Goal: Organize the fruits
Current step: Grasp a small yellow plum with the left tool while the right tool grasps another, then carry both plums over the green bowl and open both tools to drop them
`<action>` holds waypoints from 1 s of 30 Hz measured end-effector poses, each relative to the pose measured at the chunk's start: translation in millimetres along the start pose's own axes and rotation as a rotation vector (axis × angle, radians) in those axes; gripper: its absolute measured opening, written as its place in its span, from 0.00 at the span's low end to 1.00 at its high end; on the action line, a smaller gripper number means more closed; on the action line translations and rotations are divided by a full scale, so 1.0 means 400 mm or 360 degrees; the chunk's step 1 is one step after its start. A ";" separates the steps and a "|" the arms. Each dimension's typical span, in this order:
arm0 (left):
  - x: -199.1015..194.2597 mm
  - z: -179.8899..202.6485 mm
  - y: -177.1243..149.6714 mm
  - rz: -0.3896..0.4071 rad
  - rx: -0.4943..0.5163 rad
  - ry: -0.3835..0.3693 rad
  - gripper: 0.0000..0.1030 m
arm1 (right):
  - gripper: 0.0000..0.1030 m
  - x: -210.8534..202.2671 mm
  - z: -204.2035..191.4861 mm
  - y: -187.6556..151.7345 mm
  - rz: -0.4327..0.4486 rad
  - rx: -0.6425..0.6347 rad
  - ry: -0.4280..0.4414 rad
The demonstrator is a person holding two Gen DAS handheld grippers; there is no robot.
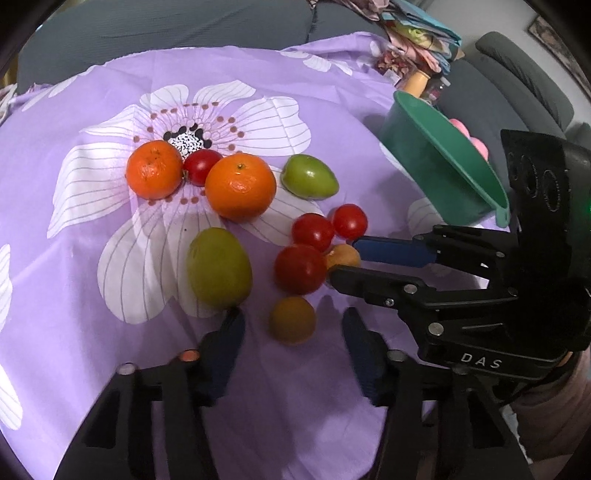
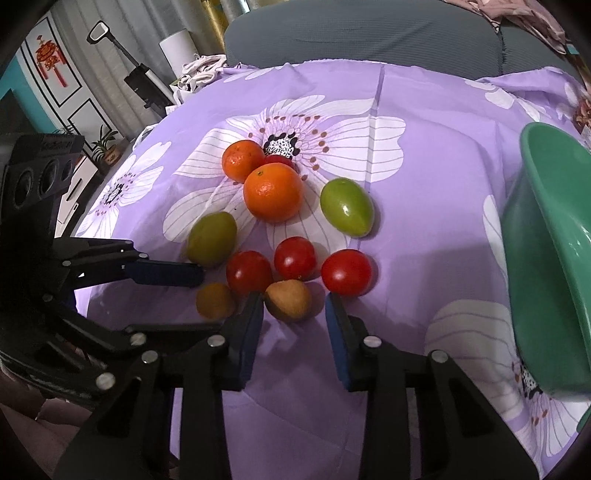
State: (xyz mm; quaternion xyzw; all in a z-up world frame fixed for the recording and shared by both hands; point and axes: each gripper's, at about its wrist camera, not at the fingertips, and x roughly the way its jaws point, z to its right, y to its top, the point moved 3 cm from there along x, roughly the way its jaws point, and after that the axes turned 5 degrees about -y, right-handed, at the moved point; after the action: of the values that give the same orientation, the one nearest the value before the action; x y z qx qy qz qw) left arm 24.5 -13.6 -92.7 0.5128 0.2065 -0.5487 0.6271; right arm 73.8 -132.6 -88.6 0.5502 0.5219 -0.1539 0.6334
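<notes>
Fruit lies on a purple flowered cloth (image 1: 92, 258): two oranges (image 1: 240, 186), two green fruits (image 1: 218, 267), several red tomatoes (image 1: 300, 268) and two small brown fruits. My left gripper (image 1: 291, 319) is open, its fingers standing either side of one small brown fruit (image 1: 293, 320) without touching it. My right gripper (image 2: 293, 304) is shut on the other small brown fruit (image 2: 288, 304), which rests on the cloth against the tomatoes. In the left wrist view the right gripper (image 1: 342, 258) reaches in from the right, that fruit pinched at its tips.
A green plastic bowl (image 2: 554, 258) stands at the right edge of the cloth, with pink things behind it. A grey sofa (image 1: 184, 26) runs along the far side, with piled cloths (image 1: 417, 37) at its right end.
</notes>
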 end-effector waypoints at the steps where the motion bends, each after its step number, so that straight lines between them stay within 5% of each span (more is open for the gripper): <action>1: 0.003 -0.001 0.001 -0.0002 0.0003 0.0011 0.44 | 0.30 0.002 -0.002 0.000 -0.0002 -0.0001 0.0004; 10: 0.004 -0.004 0.003 0.0004 0.0001 0.0058 0.26 | 0.27 0.004 -0.010 0.001 0.0001 -0.0009 0.0011; 30: -0.067 0.112 0.068 0.0081 0.0124 -0.0046 0.26 | 0.27 -0.165 0.049 -0.015 0.0273 0.0113 -0.0155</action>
State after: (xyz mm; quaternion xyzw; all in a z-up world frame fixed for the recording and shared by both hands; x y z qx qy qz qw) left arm 27.0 -43.3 -41.7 0.5340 0.1627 -0.5474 0.6234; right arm 51.9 -176.6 -40.0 0.6069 0.4357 -0.1440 0.6489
